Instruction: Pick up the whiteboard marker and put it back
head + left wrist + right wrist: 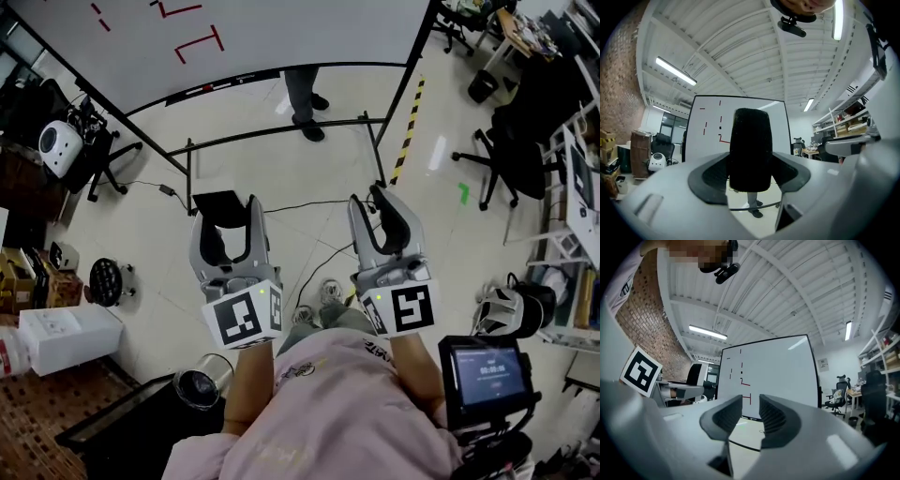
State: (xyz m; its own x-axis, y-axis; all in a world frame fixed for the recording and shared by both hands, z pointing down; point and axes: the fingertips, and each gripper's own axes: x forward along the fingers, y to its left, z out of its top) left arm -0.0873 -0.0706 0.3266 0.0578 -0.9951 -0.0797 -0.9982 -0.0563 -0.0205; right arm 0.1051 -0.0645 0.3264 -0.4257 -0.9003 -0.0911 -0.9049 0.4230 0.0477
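Observation:
I cannot make out a marker for certain. A whiteboard (234, 28) with red strokes stands ahead on a black frame; small dark and red things lie on its ledge (211, 87), too small to name. Both grippers are held level and point at it. My left gripper (232, 234) has its jaws apart, and nothing shows between them in the head view. A black ribbed pad (750, 150) fills the middle of the left gripper view, in front of the whiteboard (701, 145). My right gripper (386, 225) keeps a narrow empty gap, through which the whiteboard (778, 366) shows.
A person's legs (305, 103) stand by the board's frame bar (281, 131). Cables trail across the floor. Left are a black stool (106, 281), a white box (70, 337) and a metal can (202, 380). Office chairs (506, 159) and hazard tape (410, 122) are right.

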